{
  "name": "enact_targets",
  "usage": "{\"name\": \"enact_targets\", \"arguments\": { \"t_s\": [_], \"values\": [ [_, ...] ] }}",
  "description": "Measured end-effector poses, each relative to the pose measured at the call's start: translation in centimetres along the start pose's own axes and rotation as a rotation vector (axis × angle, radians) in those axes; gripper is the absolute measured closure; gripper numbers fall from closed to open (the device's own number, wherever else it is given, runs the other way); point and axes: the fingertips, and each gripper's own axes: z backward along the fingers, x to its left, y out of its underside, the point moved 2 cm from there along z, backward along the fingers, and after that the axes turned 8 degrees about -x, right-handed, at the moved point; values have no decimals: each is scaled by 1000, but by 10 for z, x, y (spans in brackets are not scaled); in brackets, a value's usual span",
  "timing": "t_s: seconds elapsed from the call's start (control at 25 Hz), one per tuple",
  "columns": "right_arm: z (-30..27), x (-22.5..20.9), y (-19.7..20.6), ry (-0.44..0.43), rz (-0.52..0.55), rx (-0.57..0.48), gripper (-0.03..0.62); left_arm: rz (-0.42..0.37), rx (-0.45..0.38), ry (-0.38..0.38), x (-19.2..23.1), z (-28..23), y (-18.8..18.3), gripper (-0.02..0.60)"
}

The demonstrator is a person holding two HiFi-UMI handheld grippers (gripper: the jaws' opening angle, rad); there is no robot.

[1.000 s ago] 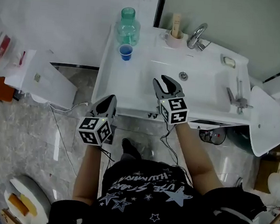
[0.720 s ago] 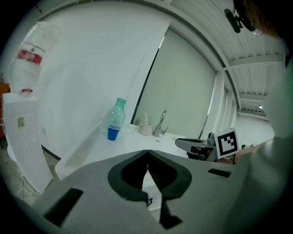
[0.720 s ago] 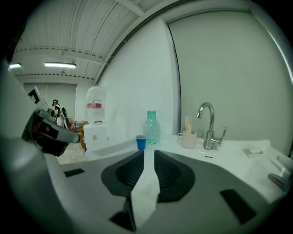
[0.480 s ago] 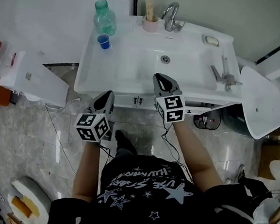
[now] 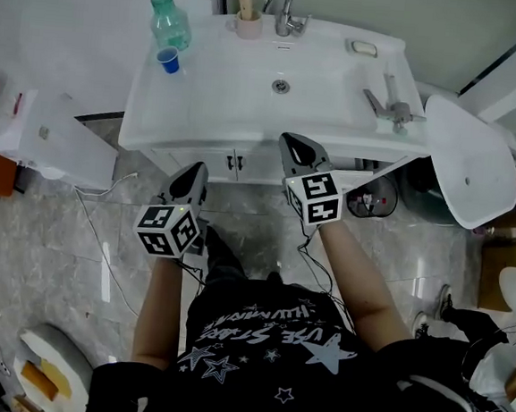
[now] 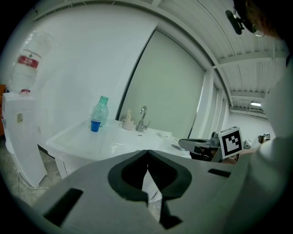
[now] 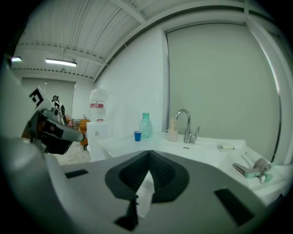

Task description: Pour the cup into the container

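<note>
Fingertips together on the left gripper (image 6: pixel 147 153), pads meeting at the tip, nothing caught between. Same on the right gripper (image 7: pixel 149 153): just been closing, now fully met, empty as well. Held side by side above the marble floor (image 5: pixel 66 247), right tips a little farther forward than the left, both aimed toward the white washbasin (image 5: pixel 213 107). Right tips close to the basin's front edge; left tips farther back, over floor.

Beyond both pairs of fingers, in the basin bowl: drain (image 5: pixel 280 86), roughly straight ahead of the right tips. Far ahead of the left tips and off to their left, on the basin's back left corner: small blue cup (image 5: pixel 168 59), upright, well apart from every finger. Whether the cup holds anything: cannot tell. Just behind the cup, close beside it: clear green-tinted bottle (image 5: pixel 170 22), upright. Farther along the back rim, ahead of the right tips: beige tumbler (image 5: pixel 248 25), then chrome tap (image 5: pixel 283 5), then soap dish (image 5: pixel 362 48) off to their right. Out to the left of the left fingers, well apart: white water dispenser (image 5: pixel 44 137) by the wall.
</note>
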Motion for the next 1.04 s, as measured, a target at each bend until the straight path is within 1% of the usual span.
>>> {"name": "enact_targets", "arguments": {
  "t_s": [0.16, 0.52, 0.84, 1.04],
  "values": [
    [38, 7, 5, -27, 8, 13, 588, 5, 9, 5, -27, 21, 17, 571],
    [101, 11, 9, -31, 3, 11, 588, -2, 6, 11, -71, 56, 34, 571],
    [132, 20, 11, -65, -3, 2, 589, -13, -8, -5, -96, 77, 41, 571],
    [149, 26, 12, -87, -6, -6, 589, -5, -13, -4, -109, 90, 48, 571]
  ]
}}
